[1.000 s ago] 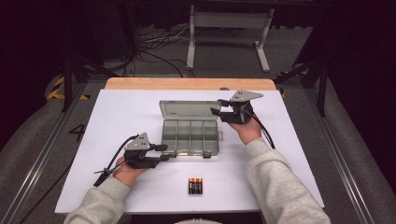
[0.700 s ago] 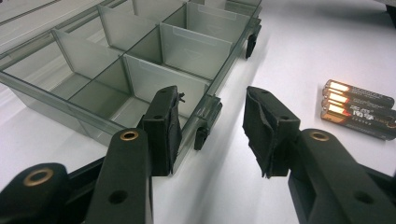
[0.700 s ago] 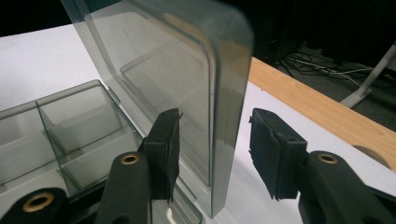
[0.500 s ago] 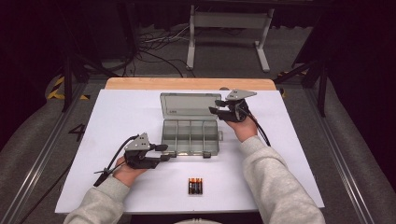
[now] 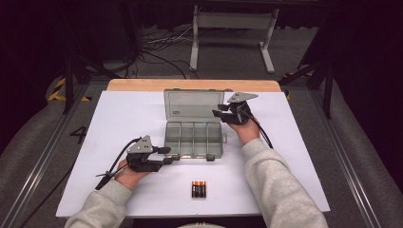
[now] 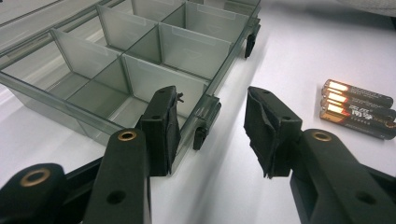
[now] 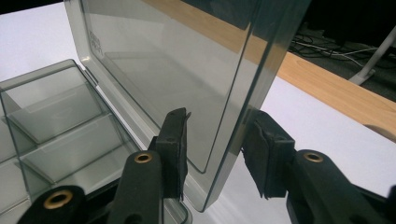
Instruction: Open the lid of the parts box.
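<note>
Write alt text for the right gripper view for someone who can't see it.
The right gripper straddles the edge of a clear plastic box's raised lid, one black jaw on each side, its jaws having just been closing, with a gap still visible. Empty compartments of the box lie at left on a white table.

High view overhead; gripper views close (sharing box (image 5: 194, 137)).

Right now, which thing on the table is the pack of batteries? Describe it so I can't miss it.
On the white table, look in front of the clear compartment box, toward the person. The batteries lie there side by side: small, dark with orange ends, the only opaque loose item.
</note>
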The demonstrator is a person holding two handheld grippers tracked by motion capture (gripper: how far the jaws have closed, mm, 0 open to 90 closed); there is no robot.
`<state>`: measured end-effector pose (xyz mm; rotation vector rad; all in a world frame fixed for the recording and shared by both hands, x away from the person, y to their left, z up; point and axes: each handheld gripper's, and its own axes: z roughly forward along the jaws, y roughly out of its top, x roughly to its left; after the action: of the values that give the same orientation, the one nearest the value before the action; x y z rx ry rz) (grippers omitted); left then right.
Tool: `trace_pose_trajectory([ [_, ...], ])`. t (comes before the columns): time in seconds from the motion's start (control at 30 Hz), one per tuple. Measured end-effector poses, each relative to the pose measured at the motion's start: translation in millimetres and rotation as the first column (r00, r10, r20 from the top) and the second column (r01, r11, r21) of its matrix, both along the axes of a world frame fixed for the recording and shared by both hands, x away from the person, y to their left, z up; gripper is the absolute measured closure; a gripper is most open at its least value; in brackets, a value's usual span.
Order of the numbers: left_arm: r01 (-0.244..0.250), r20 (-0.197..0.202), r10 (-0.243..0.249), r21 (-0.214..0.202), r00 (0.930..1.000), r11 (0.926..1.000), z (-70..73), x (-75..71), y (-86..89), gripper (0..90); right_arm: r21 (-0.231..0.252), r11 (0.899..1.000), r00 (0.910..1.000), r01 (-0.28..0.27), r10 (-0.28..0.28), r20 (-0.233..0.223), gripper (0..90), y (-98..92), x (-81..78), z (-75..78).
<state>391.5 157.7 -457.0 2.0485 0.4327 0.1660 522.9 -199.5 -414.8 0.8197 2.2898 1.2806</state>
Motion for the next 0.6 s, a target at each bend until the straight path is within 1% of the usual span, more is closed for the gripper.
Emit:
trace_pose_trajectory([
  [0.2,-0.002,0.005,0.002,0.004,1.0,1.0,0.2,-0.3,0.0,54.5,-0.011,1.0,0.9998,-0.001,0.001,-0.019,59.3,1.7,2.1,-5.6],
  [0.33,-0.002,0.005,0.002,0.005,1.0,1.0,0.2,-0.2,-0.1,54.5,-0.007,1.0,0.9996,0.0,0.0,-0.03,58.4,1.3,3.7,-7.8],
  [0.5,-0.001,0.004,0.001,0.006,1.0,1.0,0.4,-0.3,-0.1,54.5,-0.003,1.0,0.9993,0.0,0.0,-0.038,53.9,1.3,5.9,-11.7],
  [0.6,-0.001,0.003,0.001,0.005,1.0,1.0,0.4,-0.2,0.0,54.5,-0.01,1.0,0.9991,0.006,-0.006,-0.042,51.1,2.2,6.8,-13.9],
])
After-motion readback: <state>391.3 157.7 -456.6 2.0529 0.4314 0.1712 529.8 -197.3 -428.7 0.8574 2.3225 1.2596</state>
